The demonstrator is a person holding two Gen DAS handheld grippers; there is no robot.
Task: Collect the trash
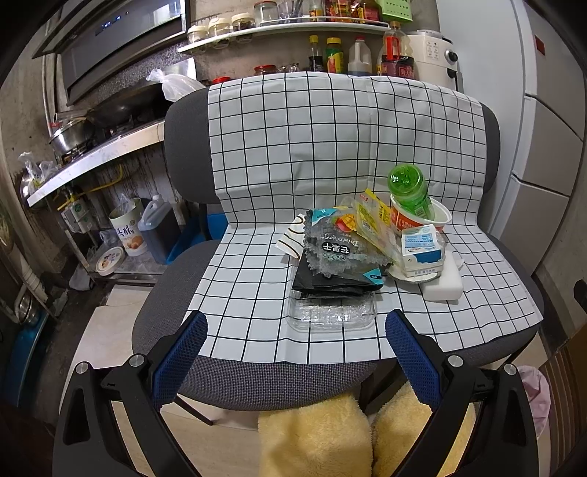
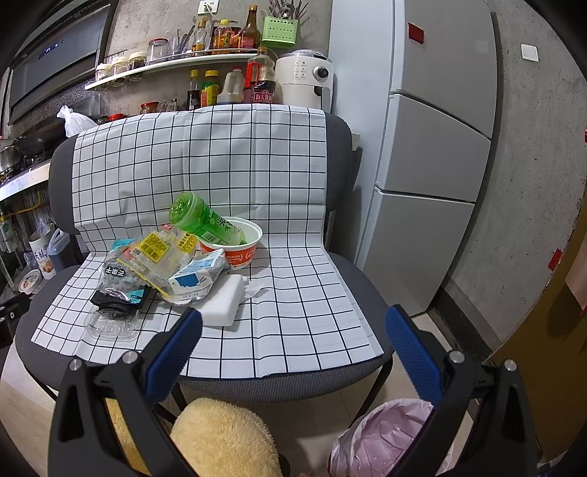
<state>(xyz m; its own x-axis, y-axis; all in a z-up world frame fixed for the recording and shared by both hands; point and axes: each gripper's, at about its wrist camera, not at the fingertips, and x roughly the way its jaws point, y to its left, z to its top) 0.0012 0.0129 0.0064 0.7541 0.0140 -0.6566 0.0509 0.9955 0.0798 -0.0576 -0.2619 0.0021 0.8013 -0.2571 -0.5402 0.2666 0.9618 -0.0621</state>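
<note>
A pile of trash lies on a grey chair covered with a white checked cloth [image 1: 256, 301]. It holds a green bottle [image 1: 409, 194] leaning in a red noodle cup [image 1: 436, 220], a milk carton [image 1: 422, 251], a white foam block [image 1: 442, 286], a clear snack wrapper [image 1: 341, 253], a black bag [image 1: 326, 284] and a clear plastic tray [image 1: 332, 315]. The right wrist view shows the bottle [image 2: 201, 220], cup [image 2: 238, 253], carton [image 2: 196, 277], block [image 2: 223, 302] and tray [image 2: 110, 323]. My left gripper [image 1: 295, 321] is open just in front of the tray. My right gripper [image 2: 293, 317] is open over the seat's front right.
A bin lined with a pink bag [image 2: 378, 436] stands on the floor at the chair's front right. A fridge [image 2: 433, 146] is to the right. A stove counter [image 1: 99, 154] with pots and a shelf of bottles [image 1: 286, 29] lie behind. Yellow fluffy slippers [image 1: 315, 436] are below.
</note>
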